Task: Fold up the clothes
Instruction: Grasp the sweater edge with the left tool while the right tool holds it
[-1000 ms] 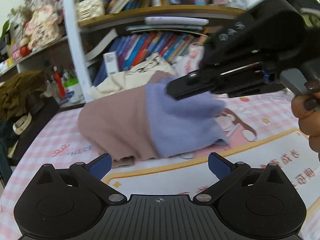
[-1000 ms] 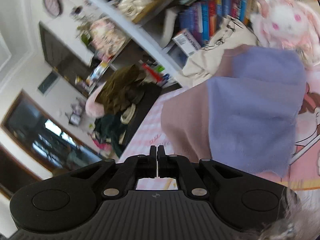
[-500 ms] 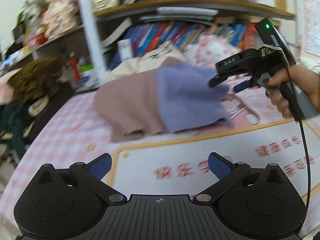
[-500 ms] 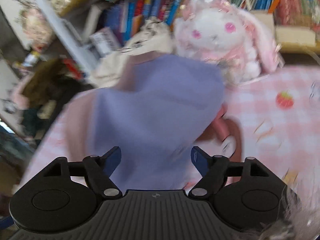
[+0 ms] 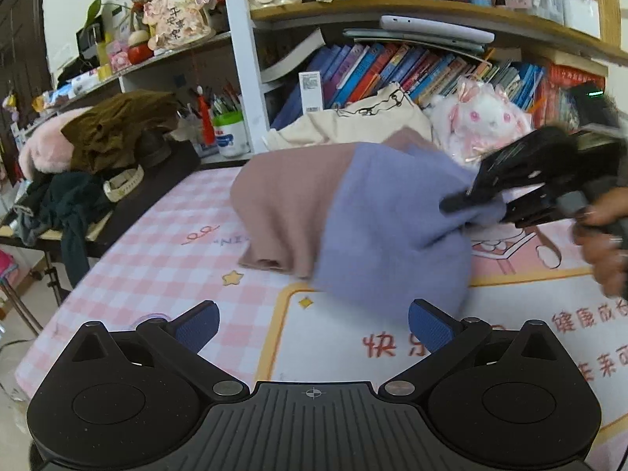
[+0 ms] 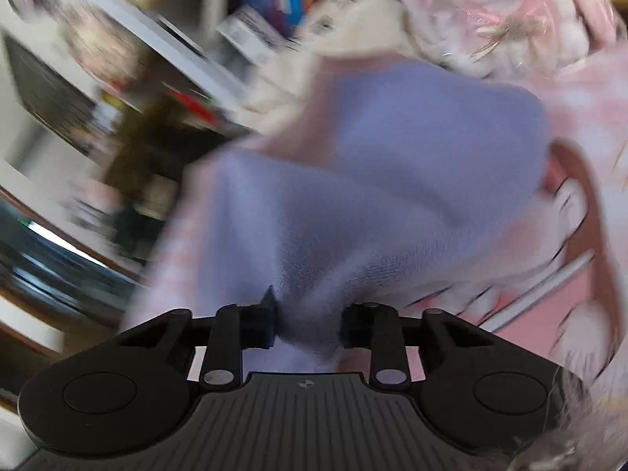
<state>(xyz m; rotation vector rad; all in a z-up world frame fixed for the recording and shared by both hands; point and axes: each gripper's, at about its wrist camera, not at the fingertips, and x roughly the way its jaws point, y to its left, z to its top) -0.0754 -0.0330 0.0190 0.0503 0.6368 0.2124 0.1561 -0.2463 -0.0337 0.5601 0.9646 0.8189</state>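
A two-colour garment, dusty pink (image 5: 282, 204) on the left and lavender (image 5: 388, 227) on the right, lies bunched on the pink checked table cover (image 5: 165, 259). My left gripper (image 5: 312, 324) is open and empty, just short of the lavender edge. My right gripper (image 5: 471, 204) comes in from the right and pinches the lavender cloth. In the right wrist view its fingers (image 6: 308, 327) are closed on a fold of lavender fabric (image 6: 353, 180); that view is motion-blurred.
Bookshelves (image 5: 392, 66) line the back. A cream tote bag (image 5: 353, 121) and a white plush rabbit (image 5: 482, 117) sit behind the garment. A side table at left holds dark clothes (image 5: 114, 129). A white printed mat (image 5: 510, 337) covers the near right.
My right gripper was open half a second ago and has now closed on the lavender cloth, pulling it. My left gripper has moved closer to the garment and stays open.
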